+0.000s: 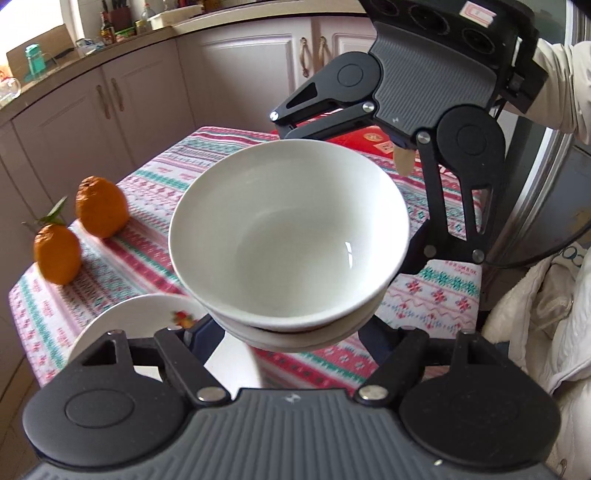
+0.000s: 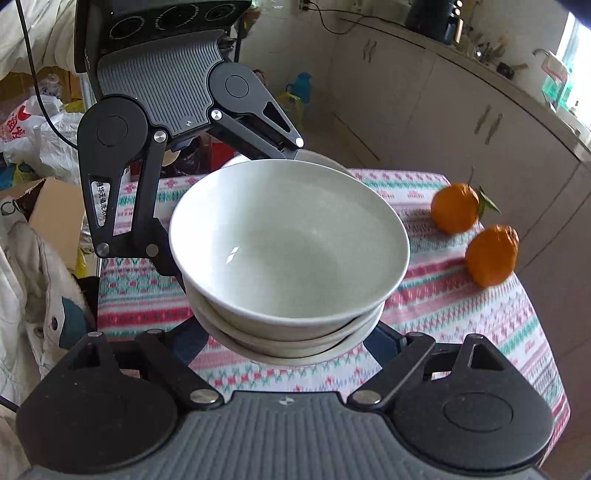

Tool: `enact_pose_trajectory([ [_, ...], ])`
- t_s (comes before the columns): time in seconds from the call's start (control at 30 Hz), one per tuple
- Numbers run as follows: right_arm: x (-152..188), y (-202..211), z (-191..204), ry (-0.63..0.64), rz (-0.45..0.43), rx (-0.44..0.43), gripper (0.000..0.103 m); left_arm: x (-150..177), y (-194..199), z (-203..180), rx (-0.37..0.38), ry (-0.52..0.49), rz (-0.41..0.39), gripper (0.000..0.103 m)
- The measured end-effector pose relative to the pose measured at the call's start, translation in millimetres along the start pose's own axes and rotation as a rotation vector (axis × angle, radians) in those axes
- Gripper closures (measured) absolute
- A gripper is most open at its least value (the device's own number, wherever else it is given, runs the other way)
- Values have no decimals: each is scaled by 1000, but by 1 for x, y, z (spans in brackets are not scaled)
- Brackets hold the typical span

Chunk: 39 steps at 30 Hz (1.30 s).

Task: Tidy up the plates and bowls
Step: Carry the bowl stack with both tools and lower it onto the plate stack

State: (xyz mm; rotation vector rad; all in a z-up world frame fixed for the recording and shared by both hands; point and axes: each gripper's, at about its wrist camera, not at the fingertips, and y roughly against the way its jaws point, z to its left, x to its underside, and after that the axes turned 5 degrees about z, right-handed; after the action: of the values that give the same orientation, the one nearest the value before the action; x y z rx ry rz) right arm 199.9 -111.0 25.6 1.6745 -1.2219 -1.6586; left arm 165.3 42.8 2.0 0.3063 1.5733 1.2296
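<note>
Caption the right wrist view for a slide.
Both grippers lift a stack of white bowls above the patterned tablecloth, two oranges alongside.

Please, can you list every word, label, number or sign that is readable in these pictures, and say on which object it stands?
No text can be read with certainty.
White sticker on the left gripper's finger link: Chinese characters, too blurred to read.
Red box on the table: a round emblem and small print, too small.
Tablecloth: a small red printed line, blurred.
Plastic bag: red characters, partly cut off, unreadable.
Pink label on the right gripper's housing: no legible writing.
</note>
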Motion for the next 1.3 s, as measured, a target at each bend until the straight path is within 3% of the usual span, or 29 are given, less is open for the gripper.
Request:
enact_pose_trajectory([
  [0.23, -42, -31, -6, 57, -23, -22, 10, 26, 17, 27, -78, 52, 13, 25],
  [0.53, -70, -76, -15, 71, -9, -47, 11, 54, 14, 54, -106, 97, 49, 24],
  [1.3, -75, -106, -36, 13, -21, -110, 11, 70, 8, 77, -123, 123, 56, 24],
])
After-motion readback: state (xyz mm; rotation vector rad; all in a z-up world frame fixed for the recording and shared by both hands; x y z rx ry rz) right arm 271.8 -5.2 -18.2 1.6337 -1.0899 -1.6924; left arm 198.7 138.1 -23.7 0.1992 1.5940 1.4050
